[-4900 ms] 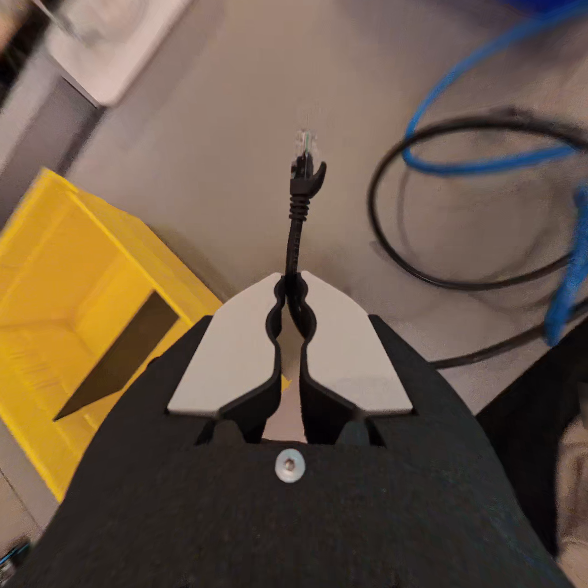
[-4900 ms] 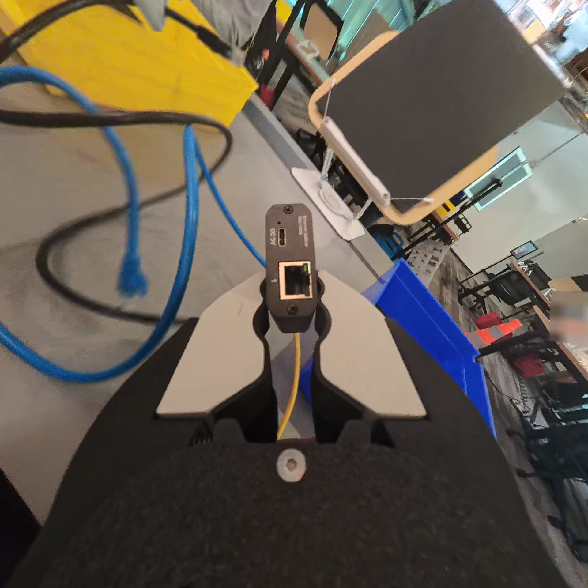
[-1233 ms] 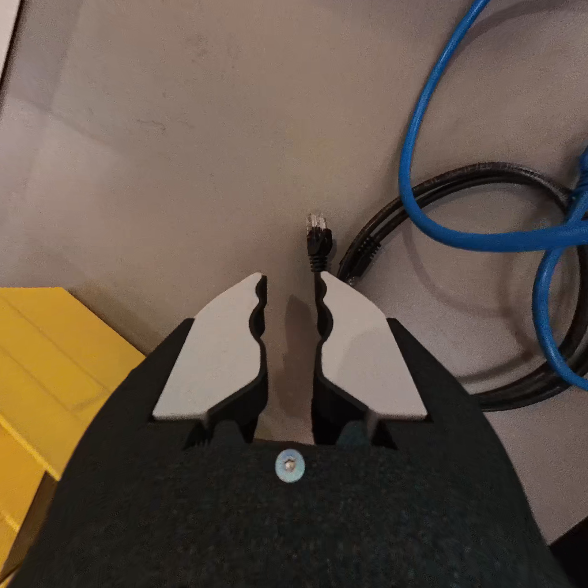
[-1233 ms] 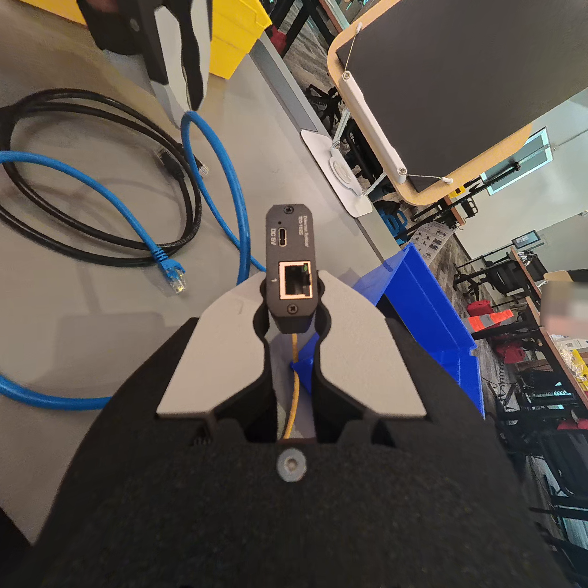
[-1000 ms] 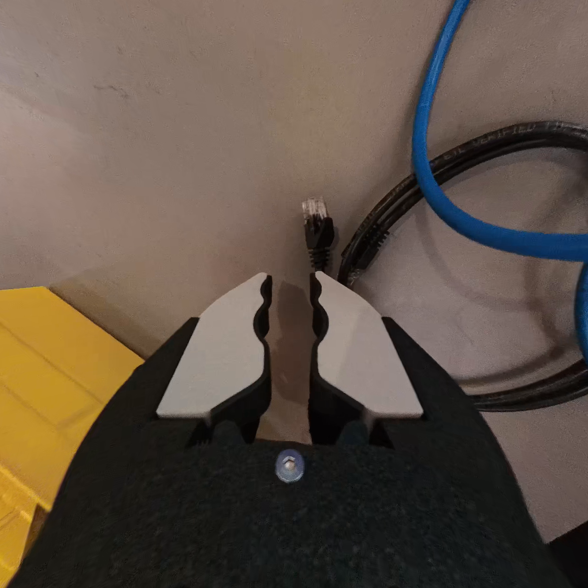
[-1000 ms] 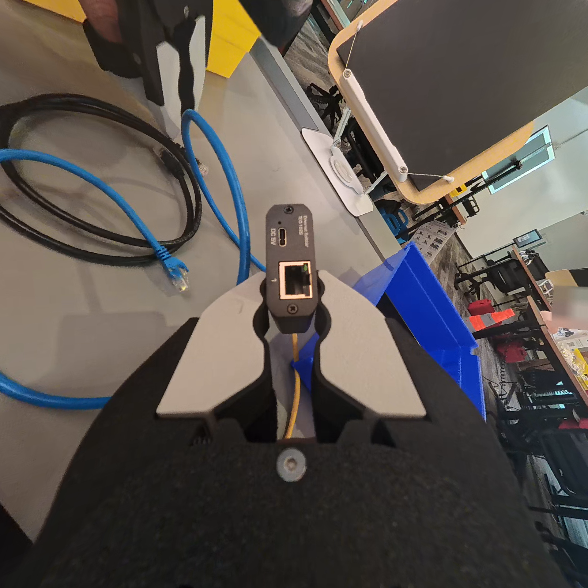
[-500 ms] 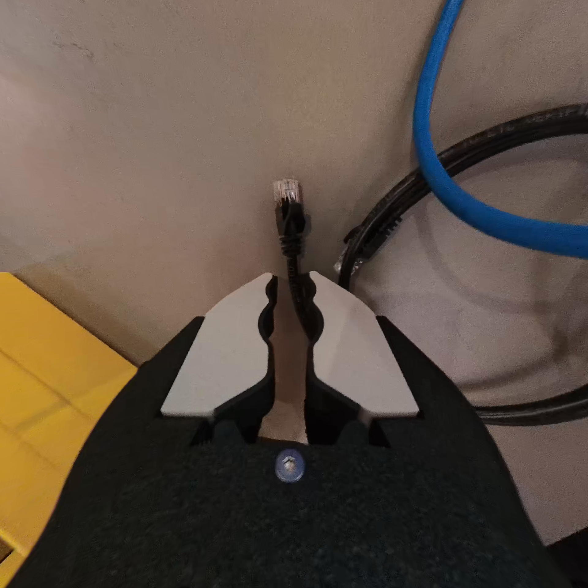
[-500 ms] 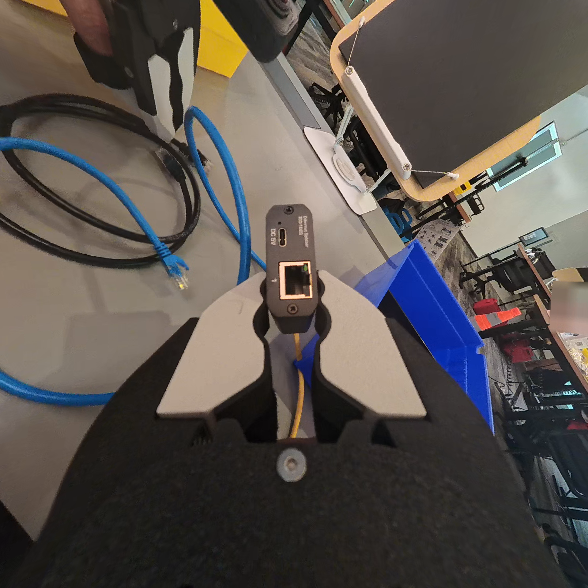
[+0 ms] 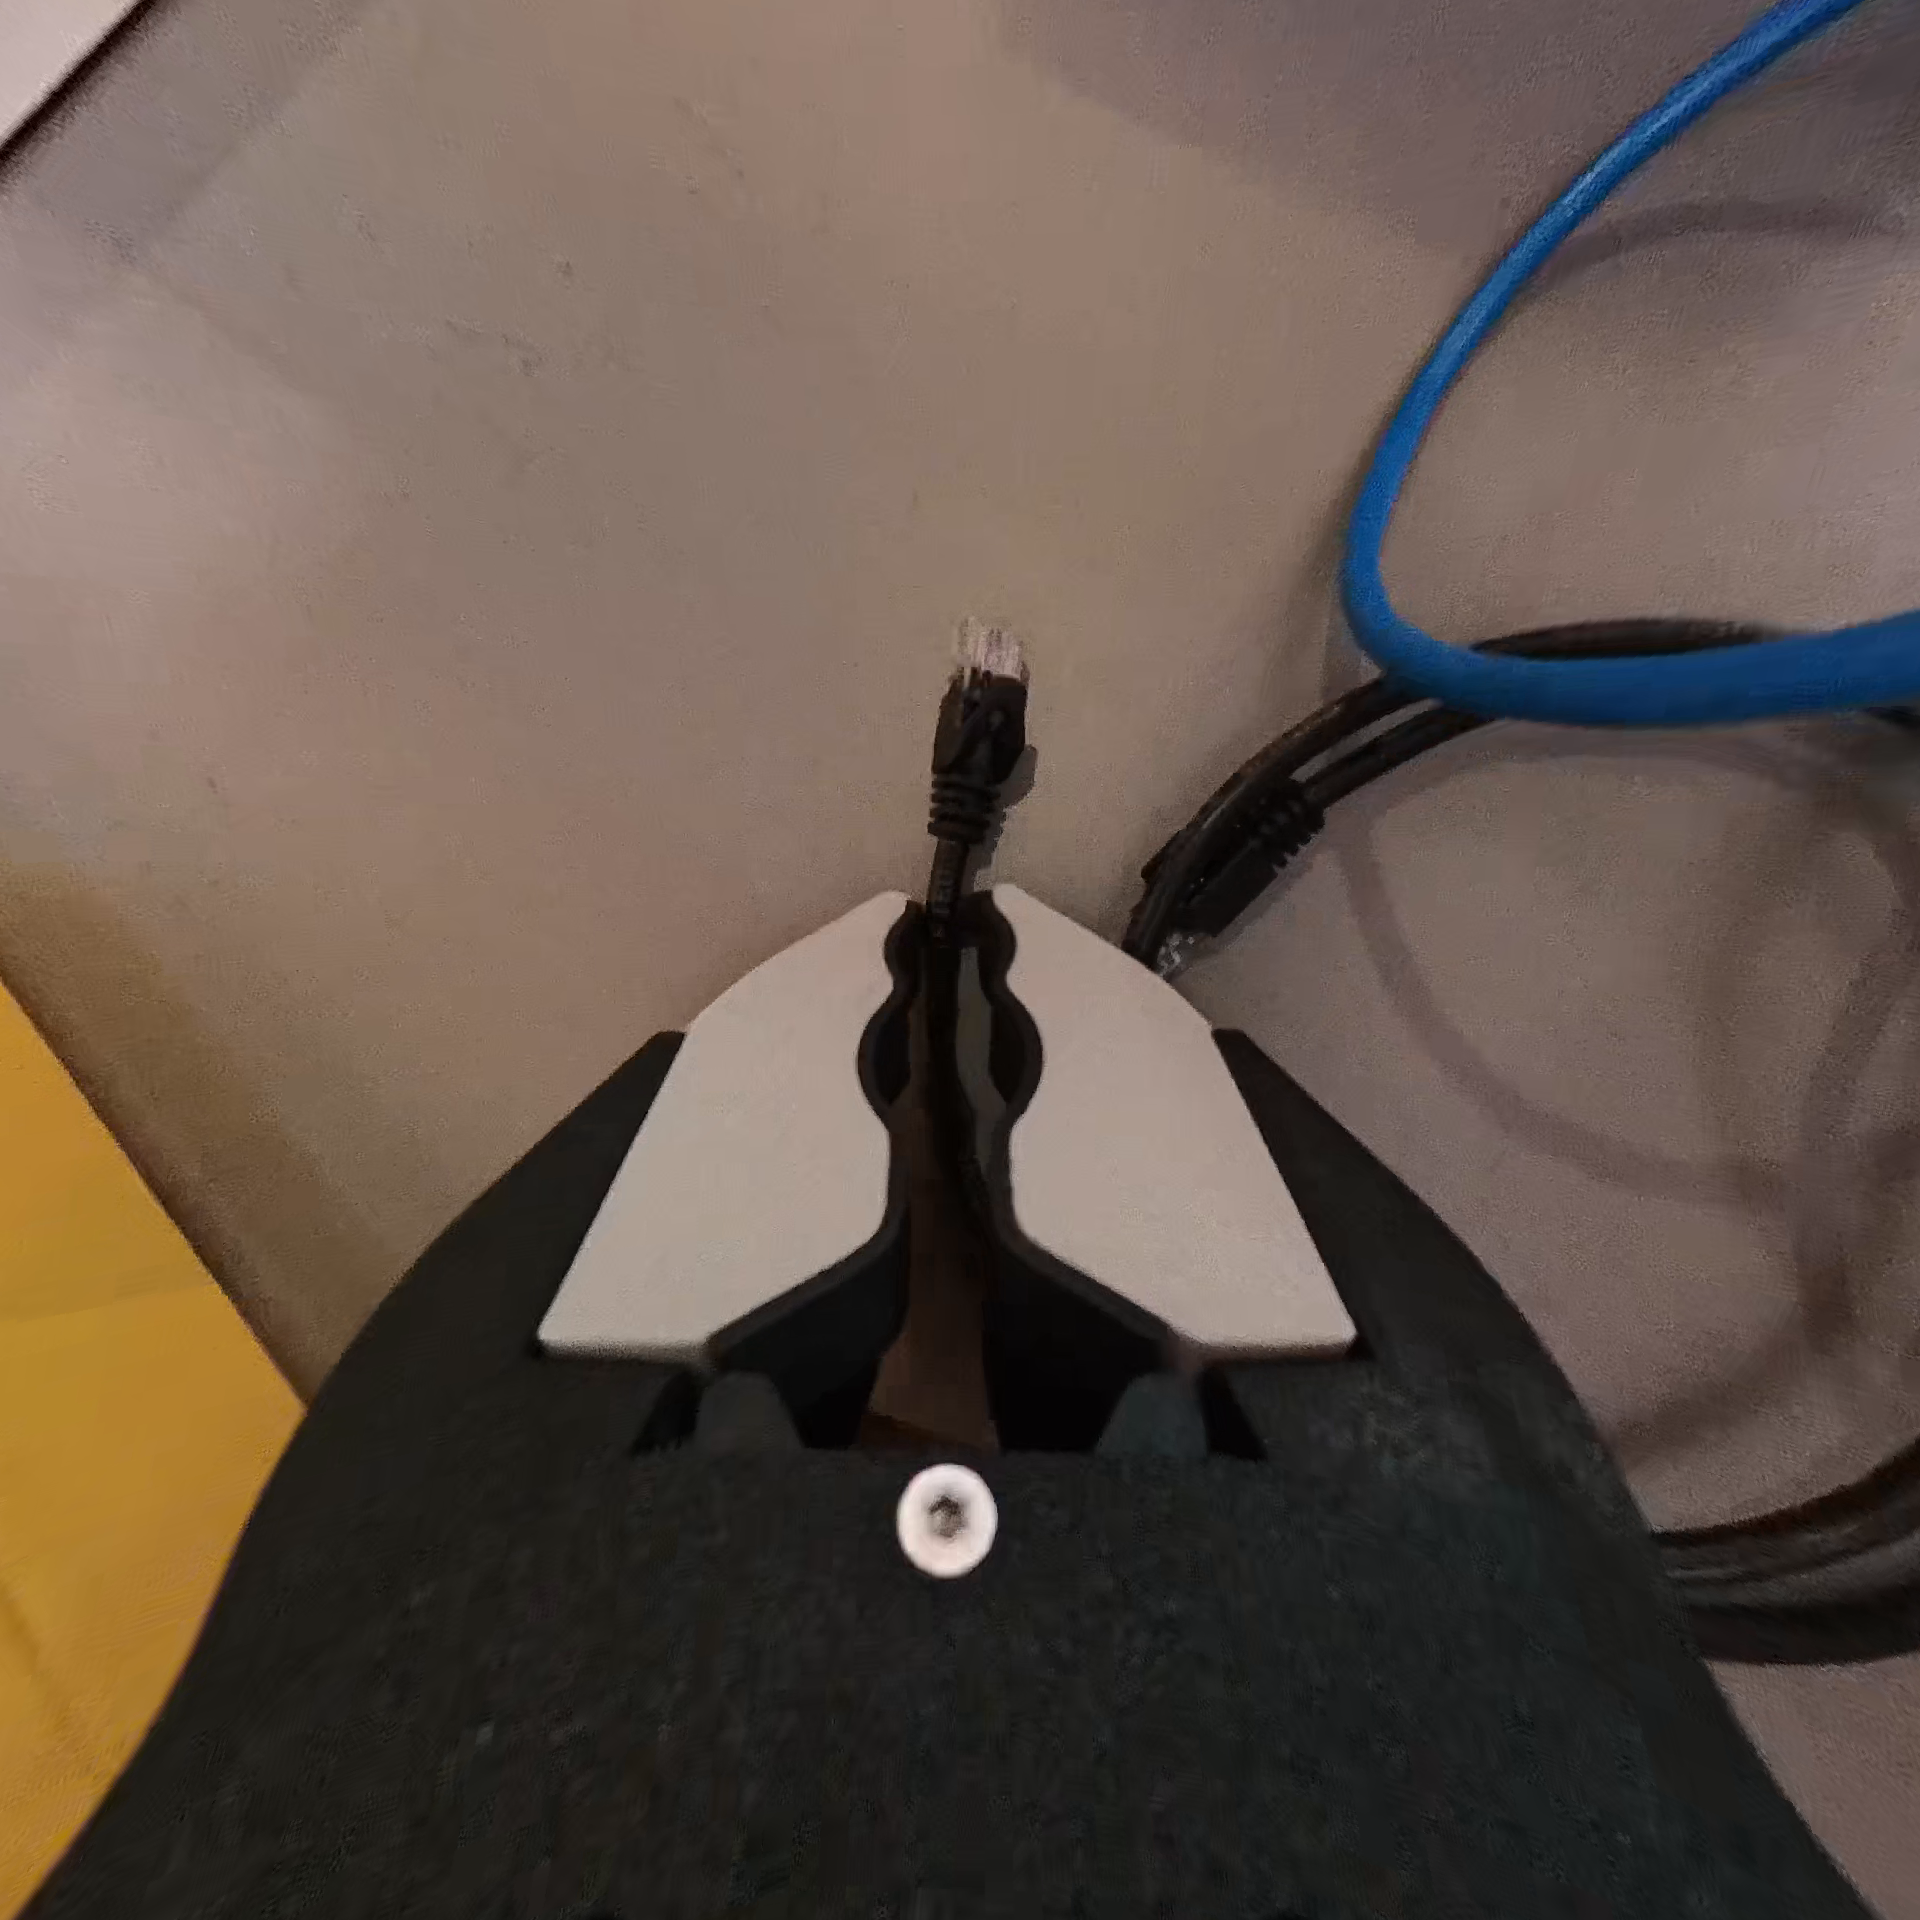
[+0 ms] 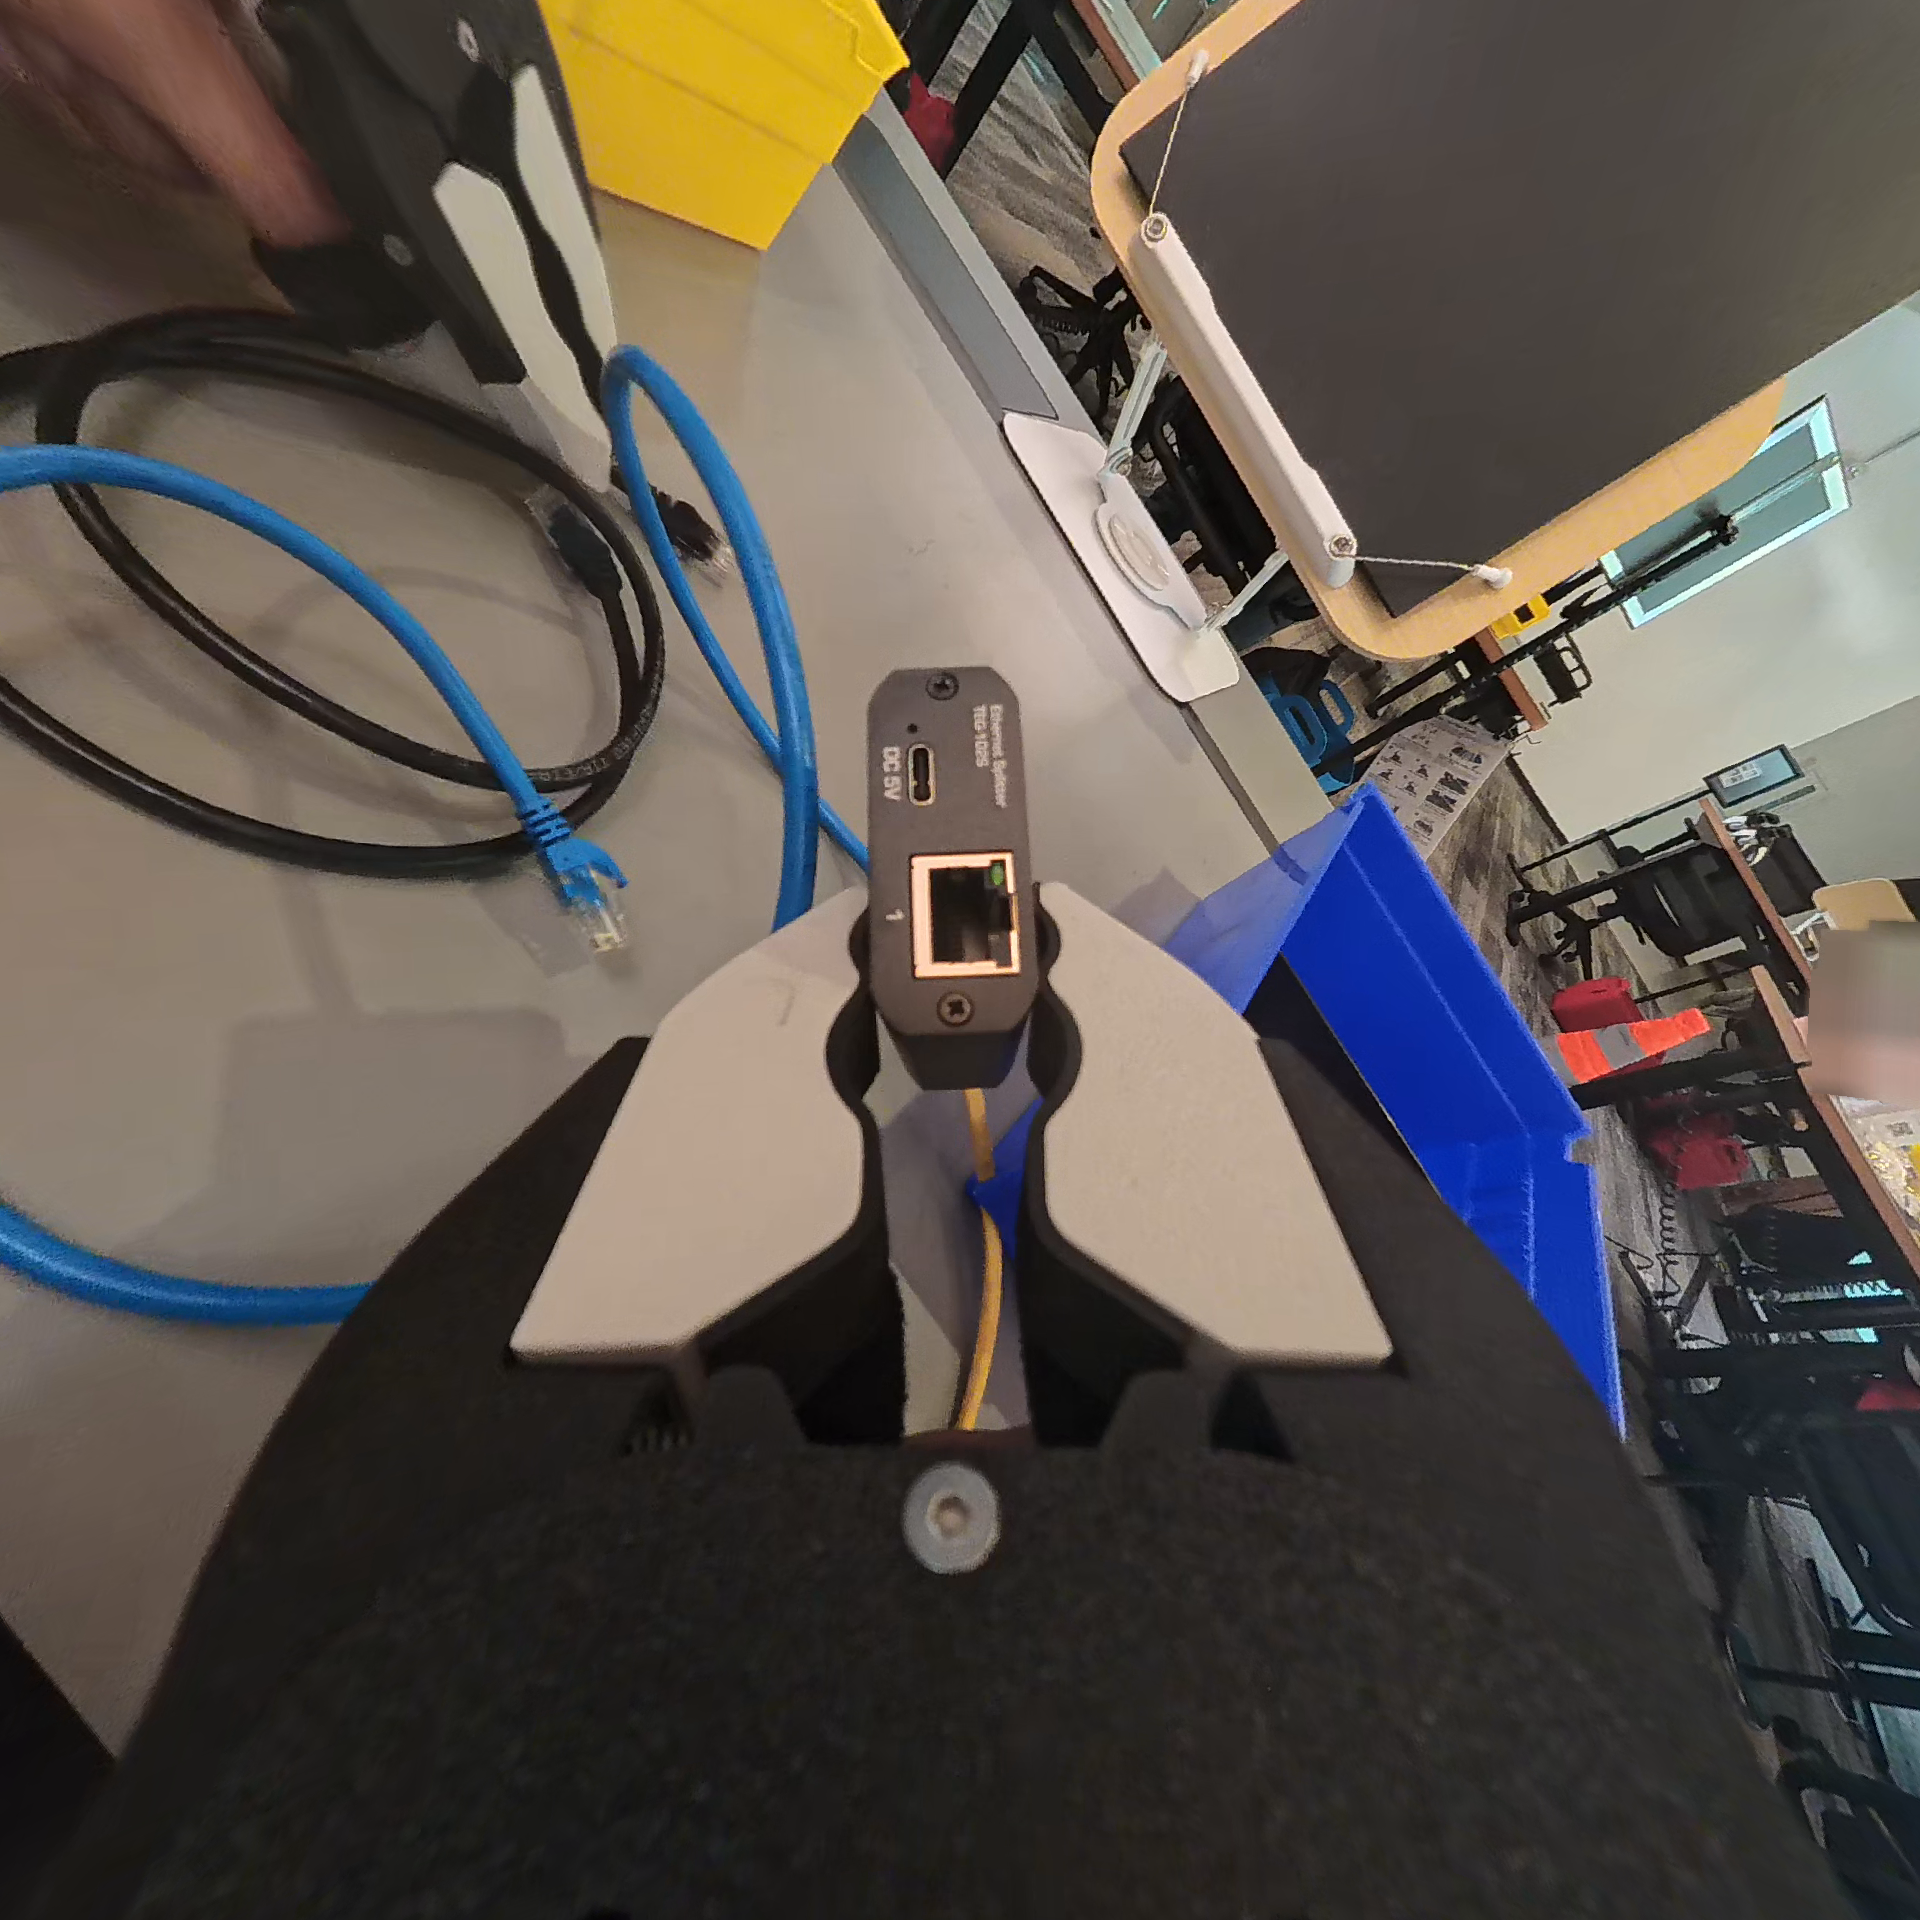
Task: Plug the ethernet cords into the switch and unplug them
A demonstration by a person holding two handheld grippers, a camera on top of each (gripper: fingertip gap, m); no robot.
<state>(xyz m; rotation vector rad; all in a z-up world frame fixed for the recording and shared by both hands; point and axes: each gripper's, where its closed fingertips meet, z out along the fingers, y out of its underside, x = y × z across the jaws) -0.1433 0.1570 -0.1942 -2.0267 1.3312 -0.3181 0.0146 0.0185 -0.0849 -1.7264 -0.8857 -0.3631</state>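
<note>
Left tool [image 9: 948,925] clamps black cord [image 9: 971,769], plug at frame centre above worktop [image 9: 520,416]. Right tool [image 10: 951,935] grips switch [image 10: 948,831], centre frame. Blue cord [image 10: 582,883] lies left.

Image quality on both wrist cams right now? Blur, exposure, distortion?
Left wrist view: dim and warm, slightly soft; black cord plug readable between the left gripper fingers, blue cord bowed by the wide lens. Right wrist view: brighter, switch sharp in the right gripper, hand at top left blurred.
</note>
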